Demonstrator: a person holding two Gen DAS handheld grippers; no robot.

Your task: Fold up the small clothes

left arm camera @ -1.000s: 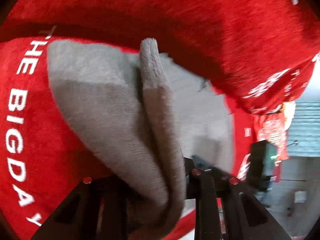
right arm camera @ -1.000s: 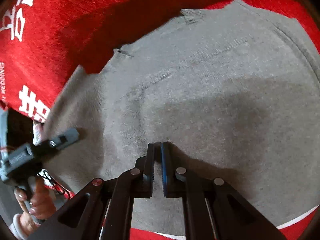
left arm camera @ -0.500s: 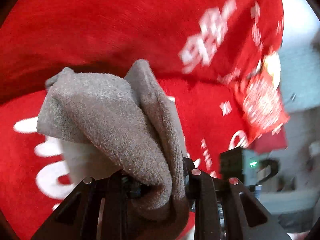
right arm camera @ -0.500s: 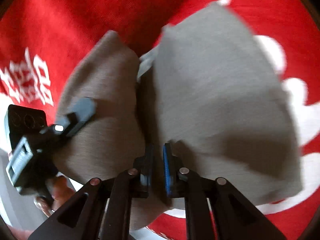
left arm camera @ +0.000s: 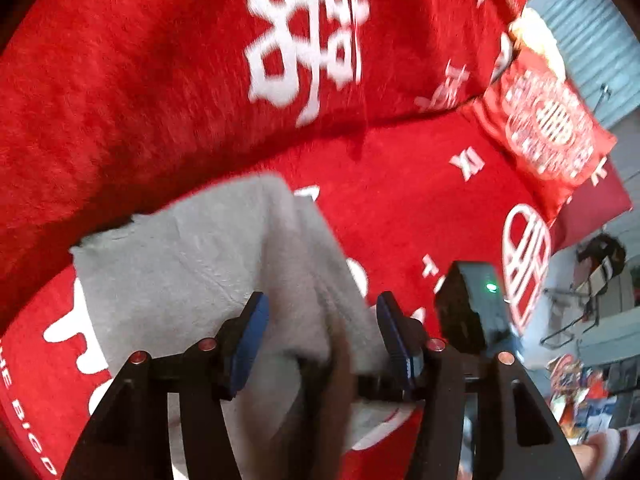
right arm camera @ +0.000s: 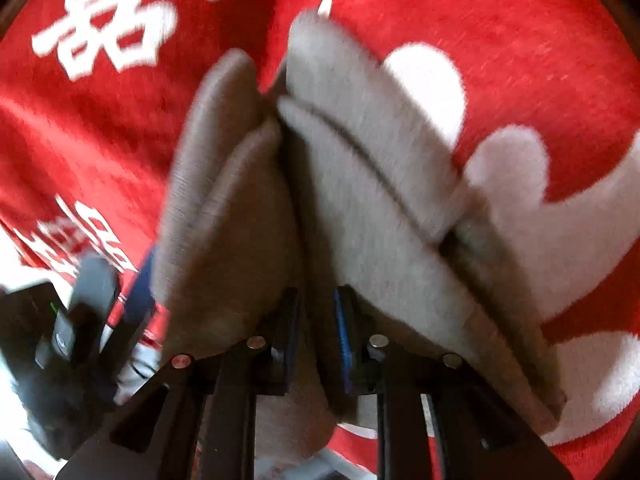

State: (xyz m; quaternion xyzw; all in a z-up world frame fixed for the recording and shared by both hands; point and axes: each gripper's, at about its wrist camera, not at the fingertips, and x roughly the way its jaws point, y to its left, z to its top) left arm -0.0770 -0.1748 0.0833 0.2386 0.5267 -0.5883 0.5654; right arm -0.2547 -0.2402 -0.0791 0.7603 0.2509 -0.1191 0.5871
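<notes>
A: Entry, tool state first. The left gripper (left arm camera: 320,332) is seen with its blue-padded fingers (left arm camera: 248,336) spread apart; grey fabric passes between them, but no pad is pressed on it, so nothing is clamped on that side.

B: And the right gripper (right arm camera: 316,332)?

A: Its fingers are drawn nearly together, with a fold of the grey garment (right arm camera: 360,184) pinched in the narrow gap. It is recorded as closed on the cloth.

B: Position of the garment, taken against the red blanket (left arm camera: 120,92)?

A: The garment is bunched on top of the blanket. In the left wrist view it (left arm camera: 192,248) is draped over the white lettering near the blanket's front edge, below a raised red ridge printed with a large white character. In the right wrist view several stacked layers are seen standing up from the blanket, their folded edges side by side. The left gripper body is also caught at the lower left of that view, just beside the cloth.

B: Progress?

A: At least one fold is judged done, since doubled layers are visible. The bundle is still lifted and uneven on the right side; laying it flat, squaring the edges and releasing are judged to remain. Whether further folds are needed cannot be told, as motion blur hides the outline.
</notes>
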